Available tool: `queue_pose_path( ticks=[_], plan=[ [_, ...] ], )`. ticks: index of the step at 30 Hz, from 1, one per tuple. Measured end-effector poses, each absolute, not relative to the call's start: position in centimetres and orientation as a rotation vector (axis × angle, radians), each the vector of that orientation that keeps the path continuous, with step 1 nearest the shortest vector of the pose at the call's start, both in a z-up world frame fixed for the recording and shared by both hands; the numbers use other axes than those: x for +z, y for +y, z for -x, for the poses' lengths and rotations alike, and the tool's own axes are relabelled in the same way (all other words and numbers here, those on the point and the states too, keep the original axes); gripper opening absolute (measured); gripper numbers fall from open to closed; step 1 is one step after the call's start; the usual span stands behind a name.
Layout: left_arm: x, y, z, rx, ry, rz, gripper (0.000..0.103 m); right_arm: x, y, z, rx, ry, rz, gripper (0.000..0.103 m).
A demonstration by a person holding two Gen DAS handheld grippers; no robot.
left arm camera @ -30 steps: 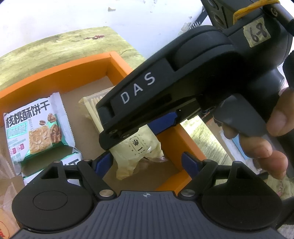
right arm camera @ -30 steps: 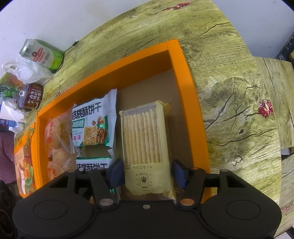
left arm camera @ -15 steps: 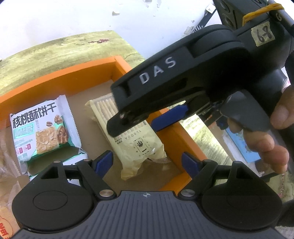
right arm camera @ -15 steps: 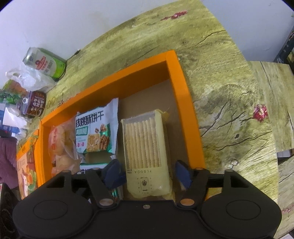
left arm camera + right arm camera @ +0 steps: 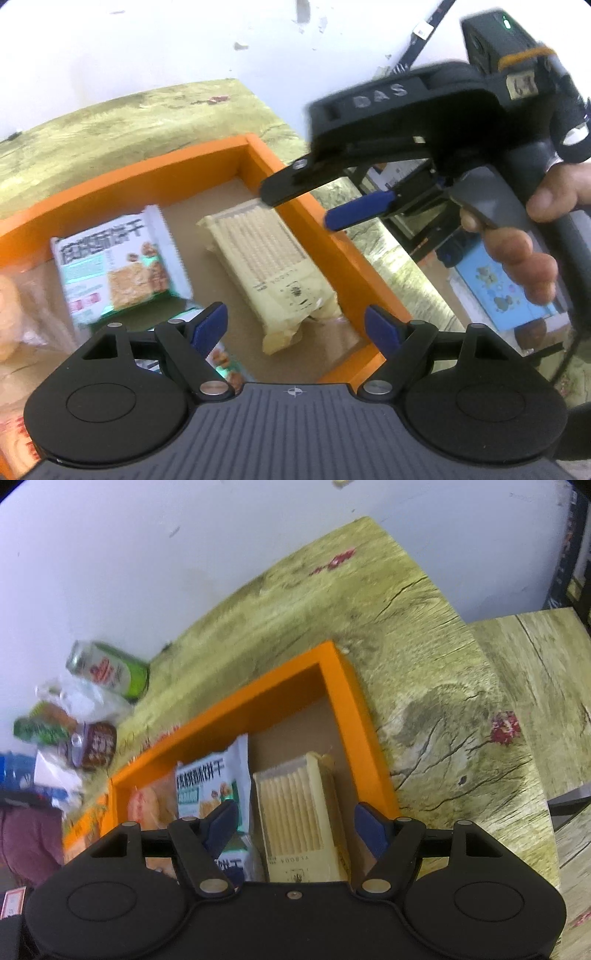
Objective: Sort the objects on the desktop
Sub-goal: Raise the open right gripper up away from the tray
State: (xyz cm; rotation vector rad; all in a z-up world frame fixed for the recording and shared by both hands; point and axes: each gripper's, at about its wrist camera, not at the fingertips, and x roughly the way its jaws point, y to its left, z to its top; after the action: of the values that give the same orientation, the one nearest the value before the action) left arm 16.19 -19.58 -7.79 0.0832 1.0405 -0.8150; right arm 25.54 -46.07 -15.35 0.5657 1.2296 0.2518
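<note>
Here the pale yellow cracker packet (image 5: 271, 273) lies flat on the cardboard floor of the orange tray (image 5: 207, 157), in the tray's right end, just beside the right wall. Its long axis runs parallel to that wall, from the near edge of the tray toward the far corner; the printed label end faces the near edge and the ribbed window with the row of crackers points away toward the far wall. In the right wrist view the same packet (image 5: 301, 825) sits between the spread blue-tipped fingers, label end nearest the camera, its text reading upside down.

The right gripper (image 5: 295, 823) is wide open and holds nothing; from the left wrist view it (image 5: 325, 206) hangs above the tray's right wall, clear of the packet, with a hand (image 5: 528, 251) wrapped around its grey trigger. The left gripper (image 5: 295, 326) is also spread wide and empty, hovering over the near end of the tray.

To the left of the crackers lies a green and white walnut biscuit pack (image 5: 118, 267), apart from it, with a second pack (image 5: 221, 360) of the same kind partly hidden under the left finger. Further left is a clear bag of round pastries (image 5: 151, 806). On the wood-grain table (image 5: 443, 686) beyond the tray, a green can (image 5: 109, 672) lies on its side near the wall, next to a plastic bag and a small brown tin.
</note>
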Motion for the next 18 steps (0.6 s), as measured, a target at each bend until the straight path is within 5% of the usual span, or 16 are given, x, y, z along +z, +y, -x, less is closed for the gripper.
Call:
queue_pose_path(
  ticks=[18],
  plan=[
    [-10.6,-12.8,-26.6,-0.624,1.073,0.002,0.082,-13.3,-38.8,-28.1,0.336,1.26,-0.651,0.068]
  ],
)
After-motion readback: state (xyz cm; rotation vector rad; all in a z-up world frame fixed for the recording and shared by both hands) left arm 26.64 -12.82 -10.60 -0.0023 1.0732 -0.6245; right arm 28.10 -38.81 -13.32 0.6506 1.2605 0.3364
